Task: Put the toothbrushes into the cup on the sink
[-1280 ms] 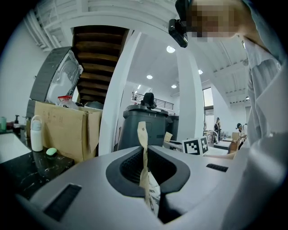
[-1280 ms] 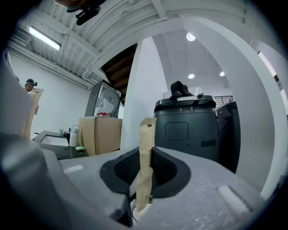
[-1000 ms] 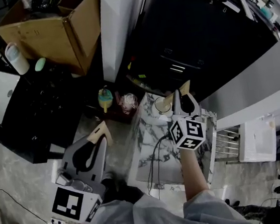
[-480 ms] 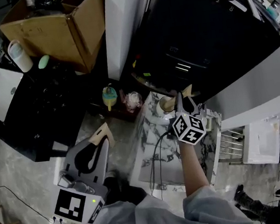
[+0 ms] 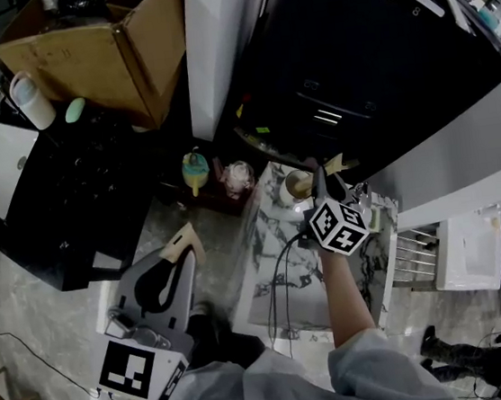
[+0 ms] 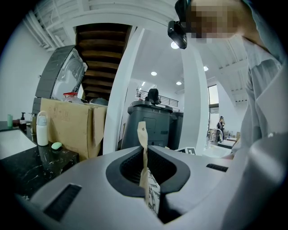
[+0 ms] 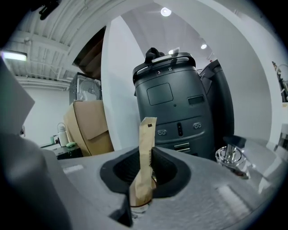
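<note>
Because the cup (image 7: pixel 137 207) sits directly under the right hand-held gripper (image 7: pixel 144 167), just below its jaws, the coming move looks like a short, straight drop. Those jaws are pinched narrowly on a paper-wrapped toothbrush (image 7: pixel 146 148). Its long axis stands nearly upright with a slight lean, and its lower end is at or just inside the cup's rim; how deep, I cannot tell. The right arm reaches forward over the marble desk (image 5: pixel 277 268), its hand-held gripper pointing roughly level and a little downward. From the left hand-held gripper (image 6: pixel 145 166), held close to the person's body, the cup lies well ahead and to the right. That one clamps a second wrapped toothbrush (image 6: pixel 143 143), also upright. The right hand is clearly the nearer.
</note>
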Tool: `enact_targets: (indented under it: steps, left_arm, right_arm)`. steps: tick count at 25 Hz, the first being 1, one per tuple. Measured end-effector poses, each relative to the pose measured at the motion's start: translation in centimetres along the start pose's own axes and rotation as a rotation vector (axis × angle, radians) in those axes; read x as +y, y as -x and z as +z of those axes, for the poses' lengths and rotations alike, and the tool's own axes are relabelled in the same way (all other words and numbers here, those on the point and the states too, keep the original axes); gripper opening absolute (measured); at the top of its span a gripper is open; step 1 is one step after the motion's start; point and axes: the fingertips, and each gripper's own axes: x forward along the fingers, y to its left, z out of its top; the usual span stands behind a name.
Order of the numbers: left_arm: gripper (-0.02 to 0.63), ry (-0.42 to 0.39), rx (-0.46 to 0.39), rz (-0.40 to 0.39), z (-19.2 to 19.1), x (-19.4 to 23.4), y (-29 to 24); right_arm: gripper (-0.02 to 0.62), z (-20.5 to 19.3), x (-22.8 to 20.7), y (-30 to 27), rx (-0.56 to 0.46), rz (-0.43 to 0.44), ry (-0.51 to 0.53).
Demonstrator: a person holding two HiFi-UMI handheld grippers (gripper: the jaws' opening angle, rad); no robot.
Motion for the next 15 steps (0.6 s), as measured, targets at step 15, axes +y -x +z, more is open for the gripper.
enact_targets:
  steps: [15]
  left_arm:
    - [0.018, -0.008, -0.006, -0.051, 0.0, -1.0, -0.4]
  right_arm:
    - [0.153, -0.1, 0.3, 1.0, 0.038, -0.029, 0.095]
